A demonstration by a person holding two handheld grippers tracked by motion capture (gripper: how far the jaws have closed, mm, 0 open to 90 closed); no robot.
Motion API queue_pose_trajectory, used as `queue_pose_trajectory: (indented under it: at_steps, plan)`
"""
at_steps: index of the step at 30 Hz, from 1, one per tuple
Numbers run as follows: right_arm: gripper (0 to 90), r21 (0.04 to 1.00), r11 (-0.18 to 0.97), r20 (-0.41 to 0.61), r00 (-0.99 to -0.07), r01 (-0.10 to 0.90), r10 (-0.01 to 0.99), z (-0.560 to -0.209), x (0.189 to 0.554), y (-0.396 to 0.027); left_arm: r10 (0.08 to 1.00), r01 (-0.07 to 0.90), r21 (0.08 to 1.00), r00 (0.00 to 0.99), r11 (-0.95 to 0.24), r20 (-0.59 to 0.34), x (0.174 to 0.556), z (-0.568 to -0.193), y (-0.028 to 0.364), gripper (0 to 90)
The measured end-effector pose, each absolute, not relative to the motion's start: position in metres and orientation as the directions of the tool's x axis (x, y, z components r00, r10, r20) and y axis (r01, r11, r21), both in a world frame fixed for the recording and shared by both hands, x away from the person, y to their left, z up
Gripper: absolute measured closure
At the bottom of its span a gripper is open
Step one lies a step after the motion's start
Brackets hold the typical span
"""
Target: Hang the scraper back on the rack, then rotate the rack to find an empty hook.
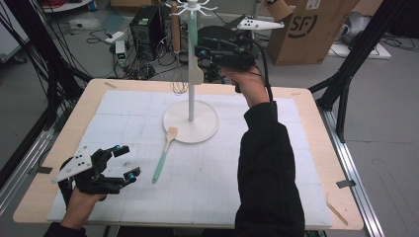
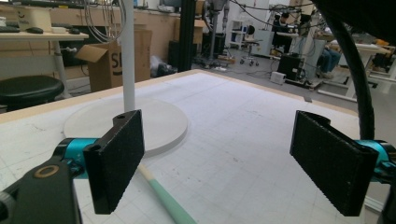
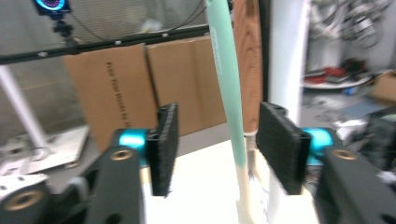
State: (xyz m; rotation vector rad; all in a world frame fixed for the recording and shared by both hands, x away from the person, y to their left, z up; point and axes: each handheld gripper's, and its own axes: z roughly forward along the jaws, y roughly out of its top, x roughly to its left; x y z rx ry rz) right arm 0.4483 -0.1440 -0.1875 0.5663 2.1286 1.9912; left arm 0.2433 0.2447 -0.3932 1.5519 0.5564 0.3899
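The right gripper (image 1: pixel 203 53), jaws apart, is flanking the hanging green-handled spatula (image 3: pixel 227 93) at the stand's (image 1: pixel 191 74) three o'clock, while the left gripper (image 1: pixel 126 162) is resting open.

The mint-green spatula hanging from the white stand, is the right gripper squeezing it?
No, the right gripper stands open; the mint-green spatula hangs untouched between its pads.

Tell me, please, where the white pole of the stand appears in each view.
High view: white pole upright at upper centre, on its round base.
Left gripper view: pole upper left, above the left-hand jaw.
Right gripper view: pole right of centre, behind the wooden handle.
Shared landmark: the white mat under the stand.
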Motion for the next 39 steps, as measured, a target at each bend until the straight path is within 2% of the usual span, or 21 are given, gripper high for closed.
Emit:
queue_pose_trajectory:
  at_steps: [10,21,39]
  plan:
    - [35.8,0.987,0.122,0.03,-0.88,0.099,0.473,-0.21,0.414,-0.18,0.558,0.103,0.994,0.824,0.018,-0.096,0.244,-0.39,0.249,17.1]
    - [34.8,0.992,0.076,0.048,-0.864,0.099,0.5,-0.235,0.382,-0.232,0.545,0.1,0.995,0.833,0.023,-0.097,0.242,-0.387,0.245,17.1]
    - [34.2,0.996,0.067,0.016,-0.864,0.058,0.503,-0.227,0.378,-0.232,0.546,0.091,0.995,0.832,0.04,-0.098,0.24,-0.384,0.245,17.1]
